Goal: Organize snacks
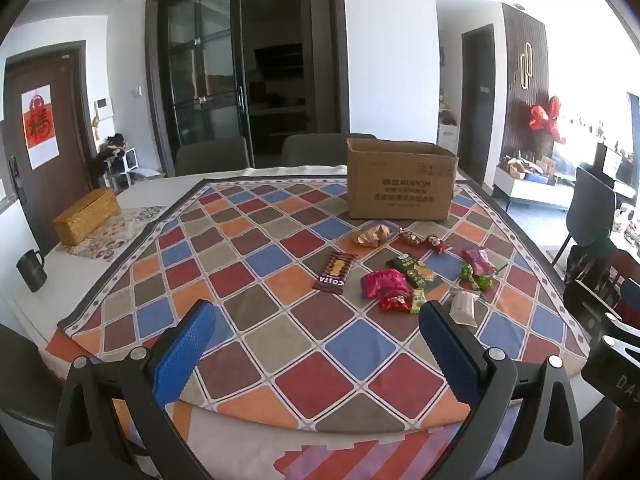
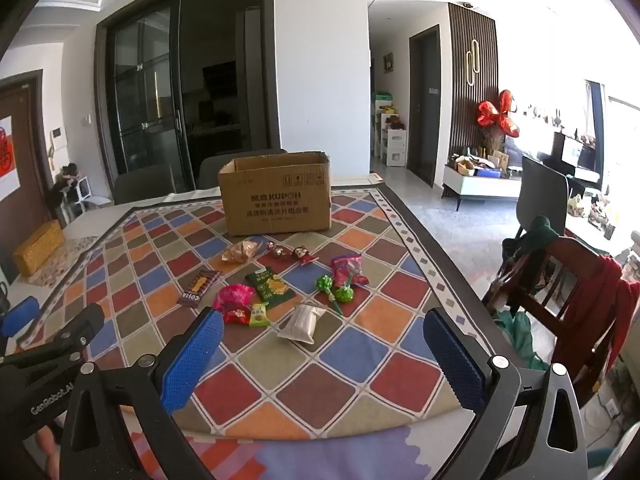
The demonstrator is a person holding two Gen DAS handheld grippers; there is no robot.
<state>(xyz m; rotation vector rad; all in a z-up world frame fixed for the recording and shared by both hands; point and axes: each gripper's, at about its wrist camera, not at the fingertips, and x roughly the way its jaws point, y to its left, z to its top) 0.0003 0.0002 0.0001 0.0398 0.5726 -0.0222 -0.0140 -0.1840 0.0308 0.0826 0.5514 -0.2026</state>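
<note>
- Both the left gripper and the right gripper gape wide, holding nothing.
- The white packet lies dead ahead of the right gripper, nearest it, long axis pointing toward the open cardboard box.

A chequered cloth covers the table. Open cardboard box toward the far edge, snack packets strewn before it.

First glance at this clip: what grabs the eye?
The checkered cloth covering the table, then the open cardboard box at its far side. Bright snacks lie scattered just in front of the box, with both grippers, left and right, open and empty on the near side.
</note>
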